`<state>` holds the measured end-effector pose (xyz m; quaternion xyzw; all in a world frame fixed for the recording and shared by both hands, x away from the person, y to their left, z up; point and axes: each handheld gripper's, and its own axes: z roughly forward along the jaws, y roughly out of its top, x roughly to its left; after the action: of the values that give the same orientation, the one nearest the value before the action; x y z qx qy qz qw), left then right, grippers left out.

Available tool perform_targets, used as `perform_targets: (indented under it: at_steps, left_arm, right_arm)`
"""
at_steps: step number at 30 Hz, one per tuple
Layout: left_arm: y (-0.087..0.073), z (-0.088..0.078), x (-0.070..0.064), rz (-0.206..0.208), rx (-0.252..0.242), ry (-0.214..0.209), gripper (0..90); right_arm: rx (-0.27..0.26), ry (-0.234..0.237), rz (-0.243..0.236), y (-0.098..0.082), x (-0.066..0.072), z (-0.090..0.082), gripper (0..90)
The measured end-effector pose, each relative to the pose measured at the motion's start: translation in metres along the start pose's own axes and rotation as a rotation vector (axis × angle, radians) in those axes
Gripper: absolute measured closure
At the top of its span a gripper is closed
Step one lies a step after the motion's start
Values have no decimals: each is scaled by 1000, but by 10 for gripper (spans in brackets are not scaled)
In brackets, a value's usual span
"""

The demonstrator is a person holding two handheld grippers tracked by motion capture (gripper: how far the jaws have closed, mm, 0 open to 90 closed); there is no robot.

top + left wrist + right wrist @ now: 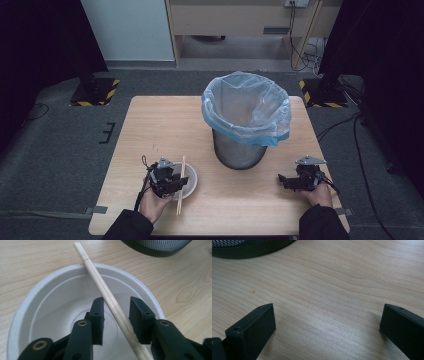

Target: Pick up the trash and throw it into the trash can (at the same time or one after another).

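Now your left gripper (pixel 116 320) straddles the pale wooden chopsticks (pixel 107 293) lying across the white paper bowl (pixel 32 305) at lower left, jaws not yet pressing. Your right gripper (pixel 327 332) rests wide apart. Closing off-centre could roll the sticks away or tip the bowl.

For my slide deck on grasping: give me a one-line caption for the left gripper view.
Left tool straddles wooden chopsticks lying across a white paper bowl, pads not yet pressing.

Your light wooden table (pixel 150 125) on grey carpet floor (pixel 55 145), black curtains at your 10 and 2 o'clock, hazard-striped stand bases (pixel 95 92) beside them, pale wall panel (pixel 125 30) and wooden cabinet (pixel 230 20) at 12 o'clock.
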<state>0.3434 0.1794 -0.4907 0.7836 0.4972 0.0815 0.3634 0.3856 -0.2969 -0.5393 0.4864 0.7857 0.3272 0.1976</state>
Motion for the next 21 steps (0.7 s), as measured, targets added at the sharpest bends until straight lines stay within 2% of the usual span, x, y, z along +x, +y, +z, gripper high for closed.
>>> perform_targets:
  at_steps: [13, 21]
  left_arm:
    - [2, -3, 1, -7, 16, -3, 814]
    - [3, -6, 2, 0, 10, -1, 843]
  right_arm:
    - [0, 0, 0, 0, 0, 0, 4]
    - [-1, 0, -3, 0, 0, 0, 4]
